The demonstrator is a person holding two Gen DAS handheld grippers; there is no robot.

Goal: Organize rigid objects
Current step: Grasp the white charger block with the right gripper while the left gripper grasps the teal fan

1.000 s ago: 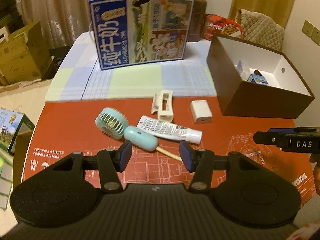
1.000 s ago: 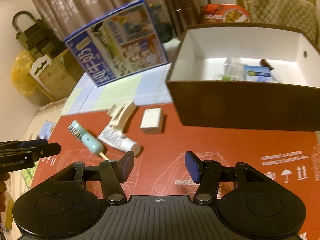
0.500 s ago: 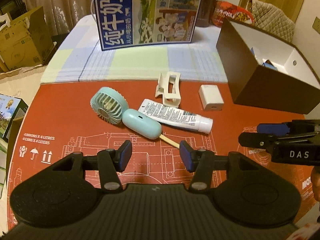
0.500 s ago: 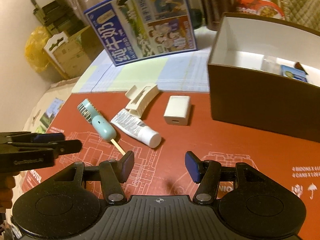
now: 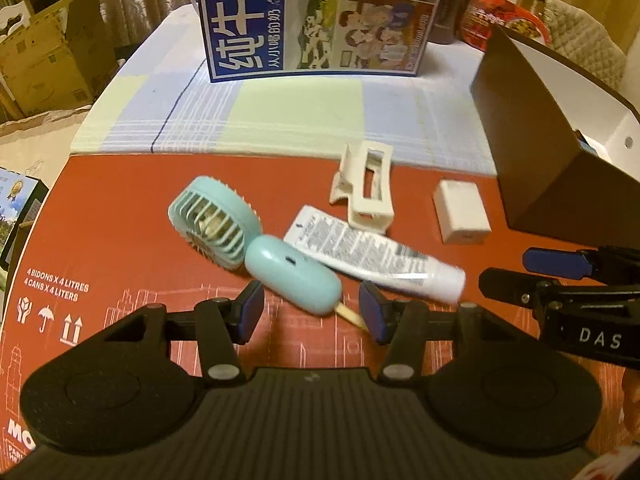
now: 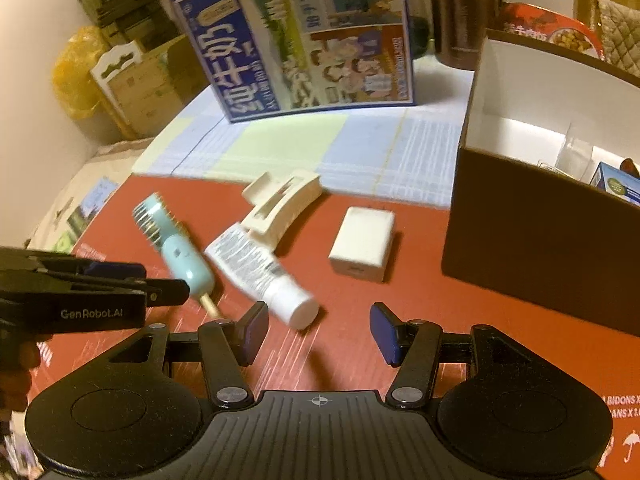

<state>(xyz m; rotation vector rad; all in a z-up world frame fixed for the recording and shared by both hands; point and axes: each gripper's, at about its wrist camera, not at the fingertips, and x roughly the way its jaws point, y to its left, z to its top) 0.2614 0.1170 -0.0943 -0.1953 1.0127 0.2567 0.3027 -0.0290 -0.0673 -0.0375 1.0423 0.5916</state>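
On the red mat lie a teal handheld fan (image 5: 256, 240) (image 6: 176, 248), a white tube (image 5: 372, 256) (image 6: 264, 272), a cream hair claw clip (image 5: 366, 188) (image 6: 280, 208) and a white charger block (image 5: 462, 212) (image 6: 364, 244). My left gripper (image 5: 311, 312) is open, its jaws either side of the fan handle's near end, just short of it. My right gripper (image 6: 318, 332) is open and empty, just short of the tube's cap. The brown box (image 5: 552, 152) (image 6: 552, 216) with a white inside stands to the right and holds several small items.
A blue milk carton box (image 5: 320, 16) (image 6: 308, 40) stands at the back on a checked cloth. A brown flask (image 6: 464, 12) and a red snack bowl (image 5: 500, 16) stand behind the brown box. Cardboard boxes (image 5: 48, 48) sit on the floor to the left.
Both grippers have moved forward and lower toward the items on the mat. The left one has come up to the fan handle, the right one to the tube cap. Both stay open.
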